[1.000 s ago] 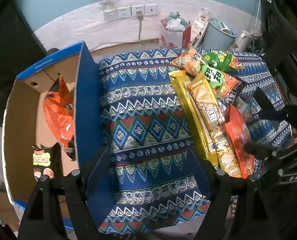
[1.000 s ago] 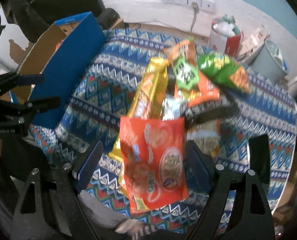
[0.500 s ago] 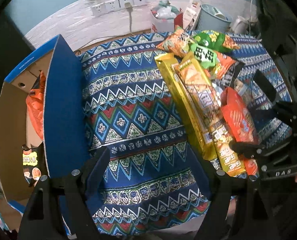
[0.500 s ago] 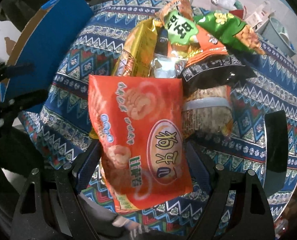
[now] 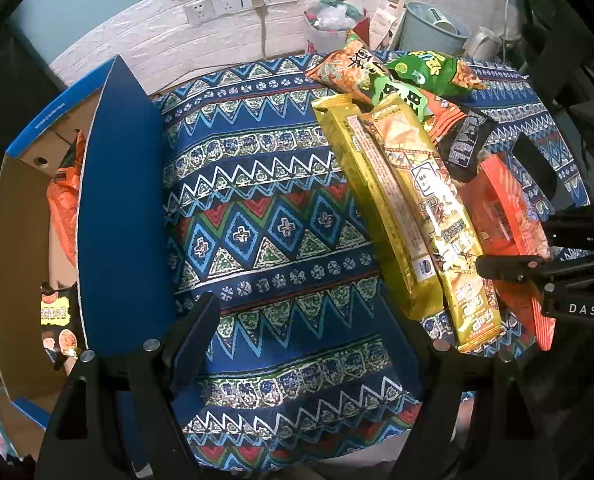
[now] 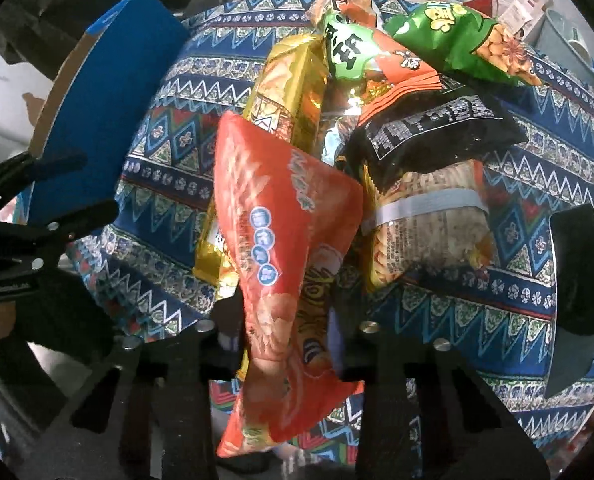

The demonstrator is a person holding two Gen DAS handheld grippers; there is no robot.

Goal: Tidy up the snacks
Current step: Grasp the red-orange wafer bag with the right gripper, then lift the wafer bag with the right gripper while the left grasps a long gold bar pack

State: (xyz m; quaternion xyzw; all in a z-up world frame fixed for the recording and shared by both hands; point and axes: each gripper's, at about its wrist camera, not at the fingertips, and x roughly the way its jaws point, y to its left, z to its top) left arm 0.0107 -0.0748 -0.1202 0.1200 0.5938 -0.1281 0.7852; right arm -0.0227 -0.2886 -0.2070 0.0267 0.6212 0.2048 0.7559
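My right gripper point(image 6: 287, 320) is shut on a red-orange snack bag point(image 6: 285, 240), pinching its lower half; the same bag shows in the left wrist view point(image 5: 505, 216) between the right gripper's fingers. Beside it lies a pile of snacks: two long gold packs point(image 5: 381, 204), a green bag point(image 6: 457, 36), an orange-green bag point(image 6: 349, 40), a black bag point(image 6: 437, 128) and a clear noodle pack point(image 6: 425, 224). My left gripper point(image 5: 297, 340) is open and empty over the patterned cloth point(image 5: 257, 200). A blue cardboard box point(image 5: 113, 208) at the left holds an orange bag point(image 5: 63, 200).
A wall with sockets point(image 5: 241, 0), a red bag and a grey bin point(image 5: 433, 28) stand behind the table. A black flat object point(image 6: 573, 280) lies on the cloth at the right. A small dark snack pack point(image 5: 57, 320) sits in the box.
My right gripper has closed in on the red-orange bag and shut on it; the bag now stands on edge and crumpled. My left gripper has shifted right, away from the box.
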